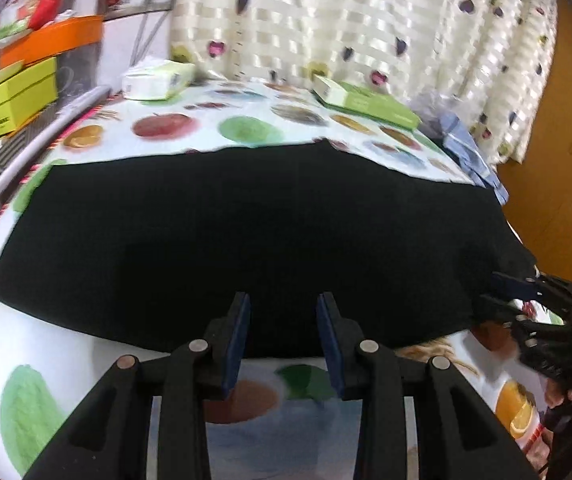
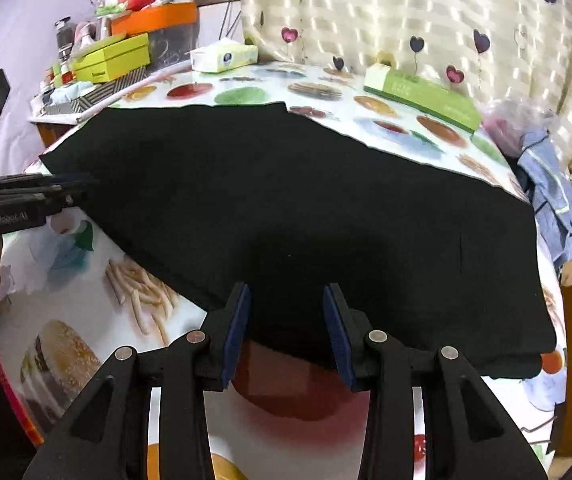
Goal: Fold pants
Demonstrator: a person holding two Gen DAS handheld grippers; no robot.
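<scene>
Jaws on both grippers are seen parted, with nothing held between the blue pads. On the left gripper [image 1: 283, 340] the gap is filled by dark cloth at the tips and printed tablecloth further back, and the same is shown for the right gripper [image 2: 288, 332]; whether the pads are touching the fabric or hanging just above it cannot be told.

Both pairs of jaws are aimed at the near edge of the black pants [image 1: 245, 232], which are laid flat as a wide dark slab across the tabletop [image 1: 45, 360]. From the right wrist view the pants [image 2: 306, 208] are seen to reach from the left rim of the tabletop [image 2: 85, 320] almost to its right side, with the near hem lying just ahead of the fingertips. No leg split or waistband can be made out in so dark a cloth, so how many folds have been made cannot be told.

The step in hand is judged to be the approach to the near edge, before a grasp. For the next move, both jaws would need to be lowered onto the hem, closed on the full thickness of cloth at matching points, and the edge lifted evenly and carried over toward the far side.

Beyond the pants, a tissue pack [image 2: 223, 58] and a green box [image 2: 422, 96] are set near the far edge, well apart from the cloth, and a blue garment [image 2: 554, 196] is hung off the right corner
</scene>
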